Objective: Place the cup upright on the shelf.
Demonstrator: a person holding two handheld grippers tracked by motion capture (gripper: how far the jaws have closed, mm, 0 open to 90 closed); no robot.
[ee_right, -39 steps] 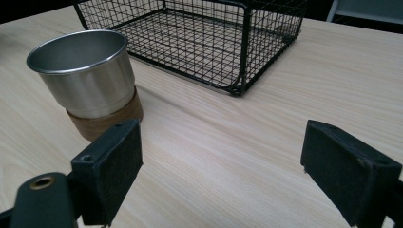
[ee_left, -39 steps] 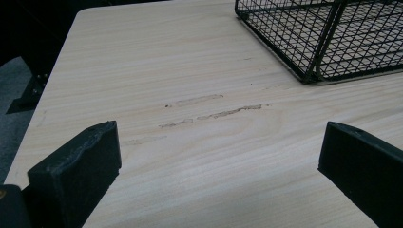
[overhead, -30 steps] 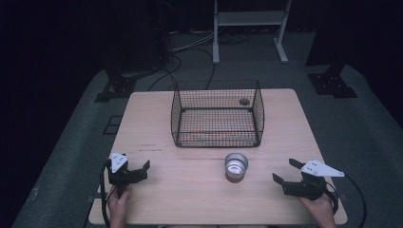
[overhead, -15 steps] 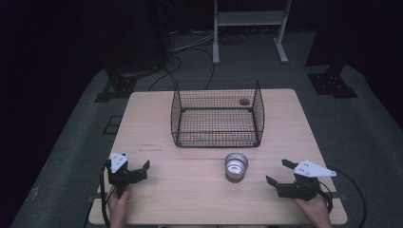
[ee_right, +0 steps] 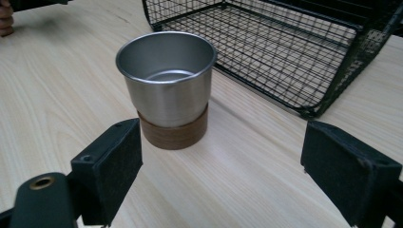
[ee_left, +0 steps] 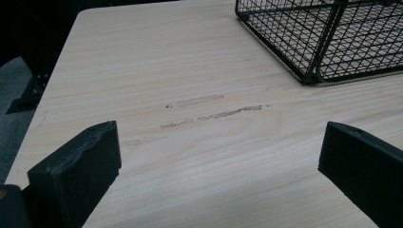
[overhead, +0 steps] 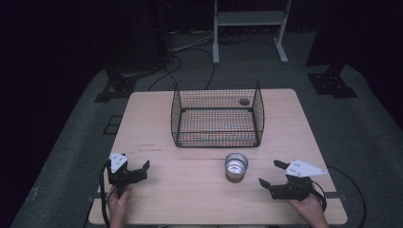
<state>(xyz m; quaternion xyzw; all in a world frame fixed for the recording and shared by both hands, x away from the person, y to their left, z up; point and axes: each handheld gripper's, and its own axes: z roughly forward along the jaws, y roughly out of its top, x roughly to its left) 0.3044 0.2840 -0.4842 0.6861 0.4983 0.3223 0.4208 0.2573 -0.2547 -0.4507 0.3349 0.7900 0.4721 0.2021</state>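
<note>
- We see a pale wooden desk (overhead: 157, 118) on a grey floor, with faint scuff marks (ee_left: 214, 111) on its surface ahead of the left claw.
- On the far half of the desk stands a black wire basket (overhead: 217, 114), open at the top; through its mesh we make out a small round dark thing (overhead: 244, 101) near the far right corner, too small for us to tell what it is.
- Just in front of the basket, nearer its right end, stands an upright metal cup (ee_right: 165, 76) with a brown wooden band (ee_right: 173, 133) around its base; it looks empty.
- Our right claw (overhead: 274, 174), held in a hand at the near right edge, has its jaws spread wide and pinches nothing; it points toward the cup, which stands near but apart from it.
- Our left claw (overhead: 141, 170), held at the near left edge, is likewise spread wide over bare wood, well apart from the cup.
</note>
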